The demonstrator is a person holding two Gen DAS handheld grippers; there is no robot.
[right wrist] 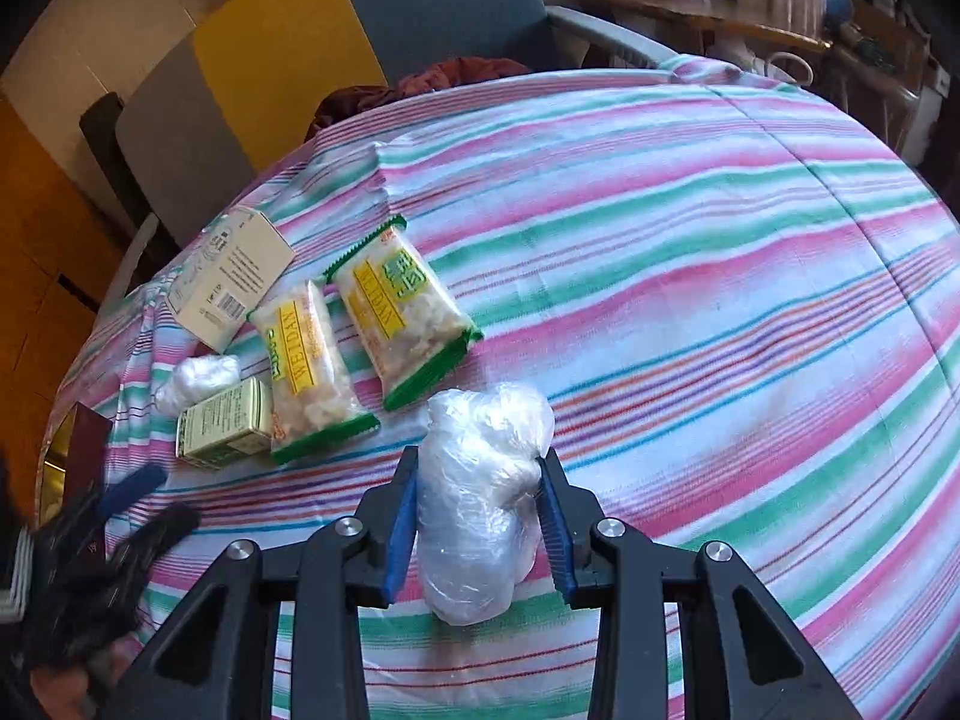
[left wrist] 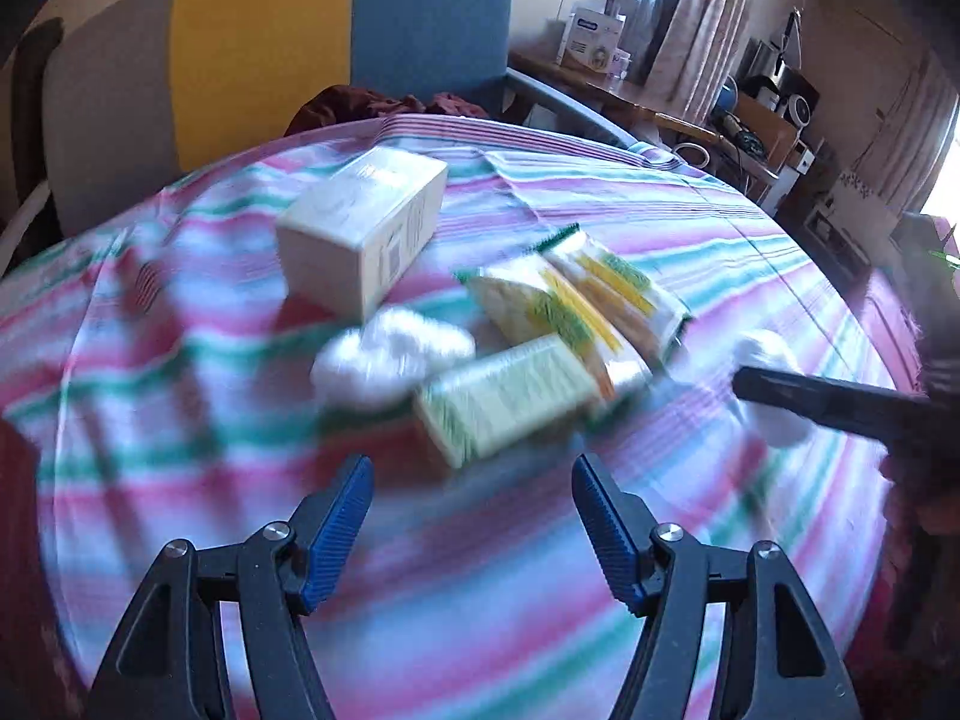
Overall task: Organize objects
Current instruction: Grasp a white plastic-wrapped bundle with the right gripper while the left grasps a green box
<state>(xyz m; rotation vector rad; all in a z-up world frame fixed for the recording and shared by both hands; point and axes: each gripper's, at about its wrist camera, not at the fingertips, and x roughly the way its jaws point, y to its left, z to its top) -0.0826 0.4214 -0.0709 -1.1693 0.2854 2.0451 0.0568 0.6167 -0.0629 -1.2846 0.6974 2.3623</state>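
My right gripper (right wrist: 480,462) is shut on a crumpled clear plastic bundle (right wrist: 480,504), its blue pads pressing both sides just above the striped cloth. To its left lie two Weidan snack packs (right wrist: 309,372) (right wrist: 399,312), a small green box (right wrist: 225,423), a white plastic wad (right wrist: 201,378) and a white carton (right wrist: 231,276). My left gripper (left wrist: 473,468) is open and holds nothing, just short of the green box (left wrist: 504,396); the view is blurred. The wad (left wrist: 390,354) and carton (left wrist: 360,228) lie beyond it. It also shows at the lower left as the left gripper (right wrist: 150,510).
A striped pink, green and white cloth (right wrist: 690,240) covers the round table. A blue chair (left wrist: 429,18) with a dark red cloth (left wrist: 372,105) stands behind it. A cluttered wooden side table (left wrist: 600,84) is at the back right. A dark book (right wrist: 87,450) lies at the table's left edge.
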